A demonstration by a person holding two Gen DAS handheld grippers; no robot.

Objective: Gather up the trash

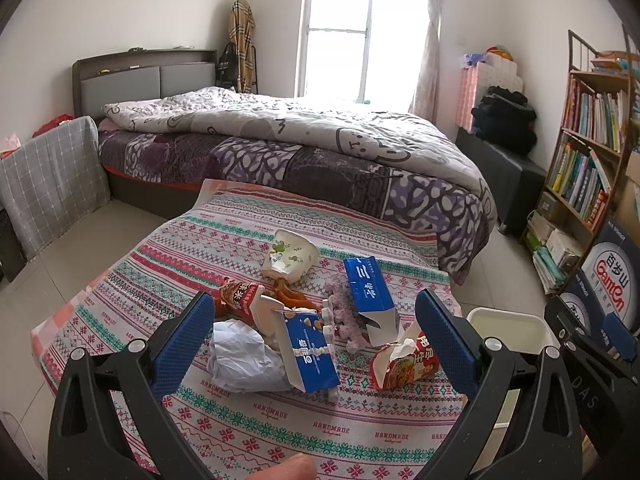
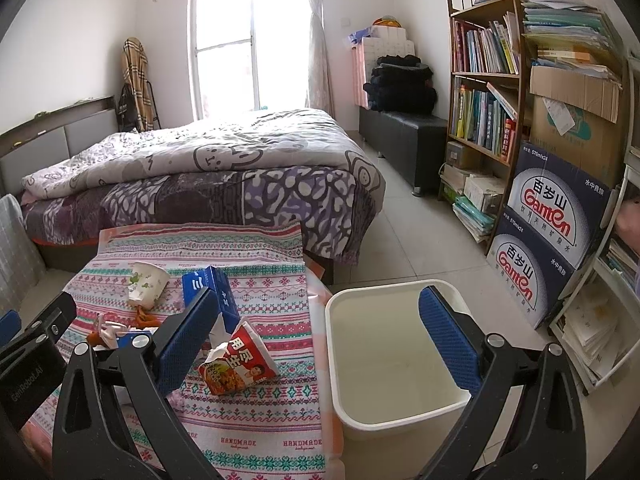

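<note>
Trash lies on a patterned tablecloth (image 1: 248,432): a white crumpled paper (image 1: 240,356), two blue cartons (image 1: 310,354) (image 1: 368,292), a red snack packet (image 1: 404,360), a torn red wrapper (image 1: 240,296), a paper cup (image 1: 292,256) on its side and pink scraps (image 1: 344,308). My left gripper (image 1: 316,332) is open and empty above the pile. My right gripper (image 2: 320,336) is open and empty, over the table's right edge, beside the white bin (image 2: 396,356). The packet (image 2: 240,360), cup (image 2: 146,284) and a carton (image 2: 216,292) also show in the right wrist view.
The white bin (image 1: 508,332) stands on the floor right of the table. A bed (image 1: 280,148) lies behind the table. A bookshelf (image 2: 488,112) and blue water boxes (image 2: 552,232) stand at the right. Tiled floor (image 2: 420,240) lies between.
</note>
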